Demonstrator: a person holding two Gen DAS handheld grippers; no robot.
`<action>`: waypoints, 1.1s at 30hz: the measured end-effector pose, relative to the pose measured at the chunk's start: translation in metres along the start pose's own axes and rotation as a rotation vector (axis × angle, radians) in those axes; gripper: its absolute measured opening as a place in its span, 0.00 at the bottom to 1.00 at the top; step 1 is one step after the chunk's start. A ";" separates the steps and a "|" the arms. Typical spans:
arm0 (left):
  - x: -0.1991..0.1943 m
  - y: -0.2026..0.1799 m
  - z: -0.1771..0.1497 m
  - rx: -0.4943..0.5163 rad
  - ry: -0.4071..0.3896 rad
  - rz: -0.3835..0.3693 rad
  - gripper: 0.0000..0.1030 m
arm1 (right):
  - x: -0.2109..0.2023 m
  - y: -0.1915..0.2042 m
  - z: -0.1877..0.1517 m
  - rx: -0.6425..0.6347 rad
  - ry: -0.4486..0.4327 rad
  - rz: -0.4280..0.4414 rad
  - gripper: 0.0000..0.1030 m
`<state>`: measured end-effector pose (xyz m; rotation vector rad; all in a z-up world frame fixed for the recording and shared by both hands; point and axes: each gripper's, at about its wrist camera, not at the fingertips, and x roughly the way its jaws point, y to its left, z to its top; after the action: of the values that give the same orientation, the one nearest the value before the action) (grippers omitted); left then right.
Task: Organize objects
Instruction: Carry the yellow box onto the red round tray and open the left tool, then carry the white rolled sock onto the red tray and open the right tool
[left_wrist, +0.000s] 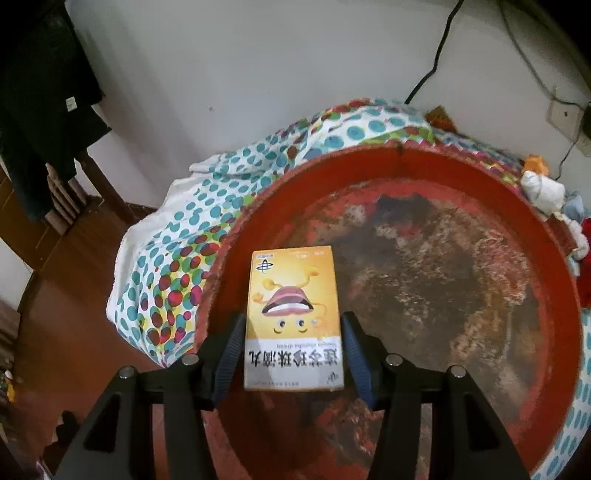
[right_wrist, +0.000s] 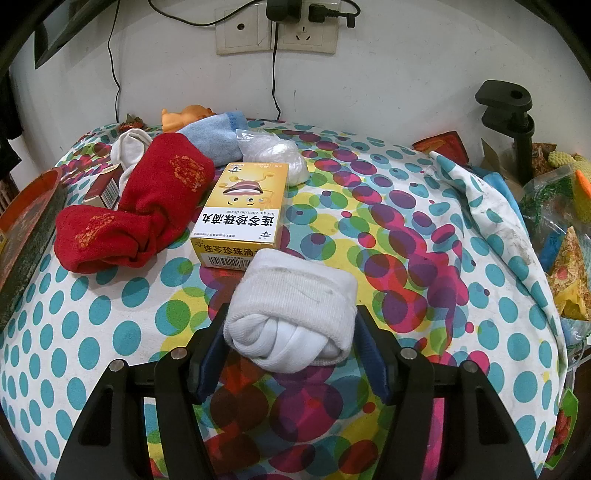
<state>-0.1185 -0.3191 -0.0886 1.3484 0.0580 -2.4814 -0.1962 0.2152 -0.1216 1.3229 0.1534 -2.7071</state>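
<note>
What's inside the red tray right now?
Only a yellow medicine box lies in the red tray, between the left gripper fingers. The tray bottom beneath the box is covered.

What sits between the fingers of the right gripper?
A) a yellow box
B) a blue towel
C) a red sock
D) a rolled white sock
D: in the right wrist view the rolled white sock lies between the fingers of the right gripper, with the yellow box beyond it.

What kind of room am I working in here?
Probably a lived-in home room, not a lab: a polka-dot cloth covers the table, strewn with red socks and a rolled white sock, below wall sockets.
</note>
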 end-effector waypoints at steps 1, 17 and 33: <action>-0.006 -0.001 -0.002 0.005 -0.014 -0.001 0.53 | 0.000 0.000 0.000 -0.001 0.000 -0.001 0.58; -0.096 -0.038 -0.084 0.036 -0.156 0.005 0.55 | -0.002 0.005 0.000 -0.038 -0.013 -0.039 0.55; -0.103 -0.001 -0.092 -0.075 -0.153 -0.086 0.55 | -0.041 0.033 -0.019 0.048 -0.062 -0.096 0.55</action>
<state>0.0079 -0.2754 -0.0550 1.1457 0.1753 -2.6175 -0.1516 0.1883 -0.1016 1.2743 0.1502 -2.8449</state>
